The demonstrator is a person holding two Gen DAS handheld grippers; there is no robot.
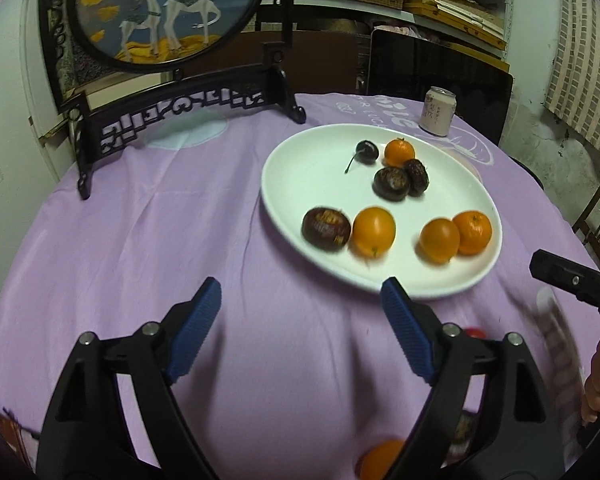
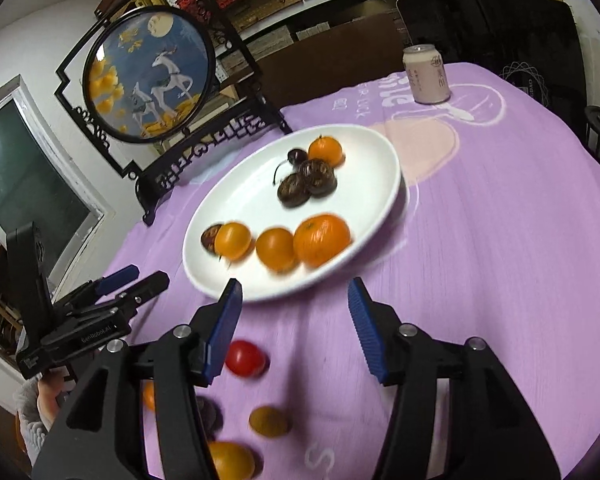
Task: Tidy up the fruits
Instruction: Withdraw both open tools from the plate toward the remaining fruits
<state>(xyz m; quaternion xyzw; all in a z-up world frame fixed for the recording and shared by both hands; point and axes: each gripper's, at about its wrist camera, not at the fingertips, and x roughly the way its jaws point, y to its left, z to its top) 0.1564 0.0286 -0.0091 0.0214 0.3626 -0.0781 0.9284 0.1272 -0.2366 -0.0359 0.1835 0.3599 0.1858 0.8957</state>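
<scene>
A white plate [image 1: 308,168] on the purple cloth holds several oranges [image 1: 374,232], dark brown fruits [image 1: 326,228] and a cherry [image 1: 367,151]. My left gripper [image 1: 300,284] hovers open just before the plate's near rim, with nothing between its blue pads. In the right wrist view my right gripper [image 2: 294,284] is also open and empty, in front of the plate [image 2: 240,208]. Loose on the cloth beneath it lie a red tomato [image 2: 245,358], a brownish fruit [image 2: 269,421] and an orange [image 2: 230,460]. The left gripper [image 2: 146,276] shows at the left.
A drink can [image 1: 436,112] stands beyond the plate. A round deer picture on a black carved stand [image 1: 172,108] fills the table's far left. A black chair back [image 1: 440,64] is behind the table. A hand [image 1: 598,380] shows at the right edge.
</scene>
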